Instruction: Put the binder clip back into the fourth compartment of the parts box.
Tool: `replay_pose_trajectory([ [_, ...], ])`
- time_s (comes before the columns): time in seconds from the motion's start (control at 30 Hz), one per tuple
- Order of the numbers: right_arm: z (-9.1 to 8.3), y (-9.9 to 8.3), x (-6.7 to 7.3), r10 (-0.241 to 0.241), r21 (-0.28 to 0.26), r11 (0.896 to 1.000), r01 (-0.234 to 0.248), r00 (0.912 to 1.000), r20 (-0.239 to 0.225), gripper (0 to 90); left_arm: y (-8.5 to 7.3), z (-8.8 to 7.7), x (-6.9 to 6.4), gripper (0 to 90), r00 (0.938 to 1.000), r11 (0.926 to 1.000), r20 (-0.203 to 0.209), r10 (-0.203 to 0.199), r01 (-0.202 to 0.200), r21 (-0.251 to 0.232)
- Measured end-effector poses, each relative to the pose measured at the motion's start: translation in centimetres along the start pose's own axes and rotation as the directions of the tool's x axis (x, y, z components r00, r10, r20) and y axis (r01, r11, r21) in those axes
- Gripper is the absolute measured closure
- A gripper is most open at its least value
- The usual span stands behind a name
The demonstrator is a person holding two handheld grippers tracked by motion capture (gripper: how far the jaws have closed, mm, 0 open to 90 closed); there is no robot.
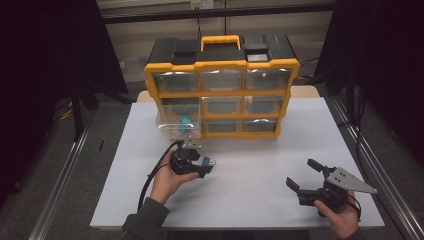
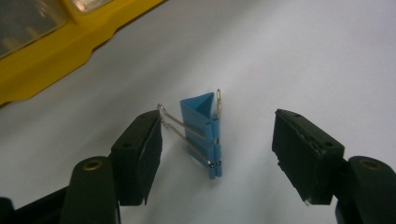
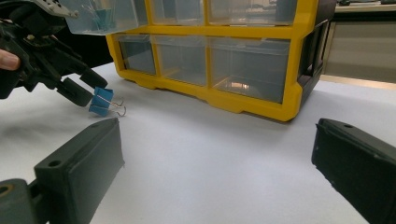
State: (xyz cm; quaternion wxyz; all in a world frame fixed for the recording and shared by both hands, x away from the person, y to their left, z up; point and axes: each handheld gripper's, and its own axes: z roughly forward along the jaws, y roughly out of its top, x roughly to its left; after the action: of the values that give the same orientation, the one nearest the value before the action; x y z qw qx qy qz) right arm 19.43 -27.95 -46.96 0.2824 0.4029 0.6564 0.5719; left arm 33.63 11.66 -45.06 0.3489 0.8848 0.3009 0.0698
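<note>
The left tongs (image 2: 217, 154) stood released astride the blue binder clip (image 2: 201, 133) on the table (image 1: 260, 165); right tongs (image 1: 306, 175), far right, gaped empty.

1. Left gripper (image 1: 200, 162): black body, compact and boxy, with small metal parts on top.
2. Black cable (image 1: 152, 175) loops from the left gripper's rear and trails along the forearm.
3. Left sleeve (image 1: 147, 220): dark grey-olive, with a ribbed cuff.
4. Left fingers (image 2: 137, 156): matt black blocks, flat inner pads, a small hole on each top face, brass-coloured screws at the bases.
5. Right gripper (image 1: 305, 175): black body with a grey three-cornered plate (image 1: 350, 181) on top, dotted with small holes.
6. Right fingers (image 3: 79, 163): black rectangular blocks with slightly worn edges and one small hole on top.
</note>
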Motion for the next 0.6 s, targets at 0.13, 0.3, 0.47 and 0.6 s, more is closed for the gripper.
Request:
replay_pose_trajectory([
  [0.13,0.0,0.0,0.0,0.000,-0.001,1.000,0.000,1.0000,0.002,1.5,-0.2,0.5,0.1,36.6,0.9999,1.0000,-0.016,-0.006,0.006,0.000],
  [0.3,0.0,0.0,0.0,0.001,0.000,1.000,-0.001,1.0000,0.004,1.5,-0.3,0.8,0.1,43.6,0.9997,0.9998,-0.019,-0.016,0.017,0.012],
  [0.47,0.0,0.0,0.0,0.002,-0.001,1.000,-0.002,1.0000,0.003,1.5,-0.5,1.0,0.0,51.7,0.9998,0.9998,-0.008,-0.019,0.019,0.007],
  [0.6,0.0,0.0,0.0,-0.002,-0.001,1.000,0.002,1.0000,-0.001,1.5,-0.8,1.0,0.2,59.1,0.9995,0.9996,-0.020,-0.023,0.023,0.016],
])
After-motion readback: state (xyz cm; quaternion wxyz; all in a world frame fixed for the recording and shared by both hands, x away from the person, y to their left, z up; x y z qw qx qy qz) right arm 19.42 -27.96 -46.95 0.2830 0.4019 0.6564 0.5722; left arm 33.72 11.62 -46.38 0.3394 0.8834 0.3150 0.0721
